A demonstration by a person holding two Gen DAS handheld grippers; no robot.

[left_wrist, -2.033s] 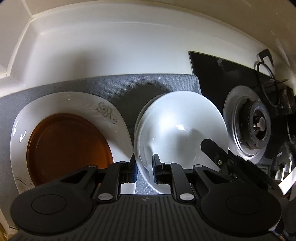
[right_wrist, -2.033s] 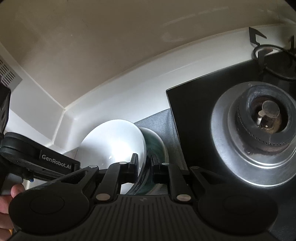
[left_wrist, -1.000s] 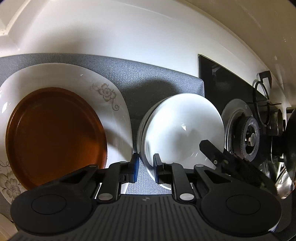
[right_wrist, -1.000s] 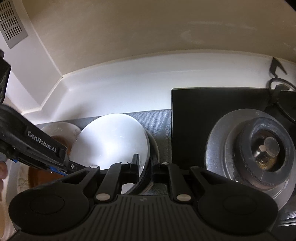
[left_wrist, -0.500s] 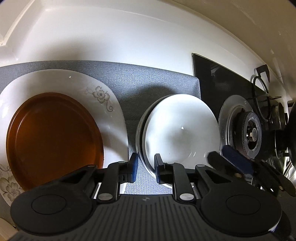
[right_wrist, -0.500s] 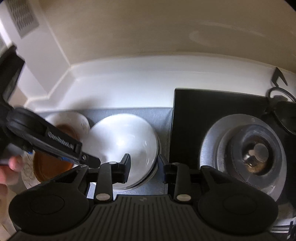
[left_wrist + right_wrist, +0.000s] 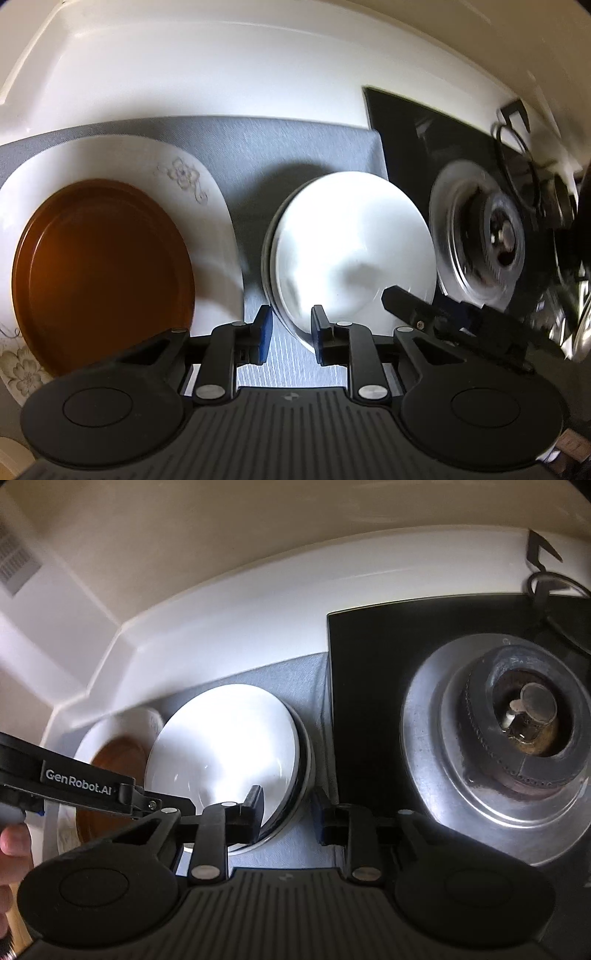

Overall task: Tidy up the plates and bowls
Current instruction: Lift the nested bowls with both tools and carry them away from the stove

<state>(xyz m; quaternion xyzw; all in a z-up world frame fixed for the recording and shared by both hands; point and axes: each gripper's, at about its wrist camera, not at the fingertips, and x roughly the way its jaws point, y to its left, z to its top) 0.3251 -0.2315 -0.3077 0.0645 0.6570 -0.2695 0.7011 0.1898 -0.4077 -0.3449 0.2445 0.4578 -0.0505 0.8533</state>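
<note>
A white bowl (image 7: pixel 351 243) sits nested in another bowl on the grey mat (image 7: pixel 258 147); it also shows in the right wrist view (image 7: pixel 229 746), with the dark-rimmed lower bowl (image 7: pixel 304 771) under it. A brown plate (image 7: pixel 99 273) lies on a white flowered plate (image 7: pixel 177 166) to the left. My left gripper (image 7: pixel 291 332) is open and empty at the bowls' near left rim. My right gripper (image 7: pixel 288 812) is open and empty, its fingers either side of the bowls' near right rim.
A black glass hob (image 7: pixel 369 686) with a steel gas burner (image 7: pixel 517 746) lies right of the mat. A white backsplash (image 7: pixel 221 74) runs behind. A pan support (image 7: pixel 546 576) stands at the far right.
My right gripper has let go of the white bowl and opened; the bowl now rests in the stack. Both grippers have drawn back slightly.
</note>
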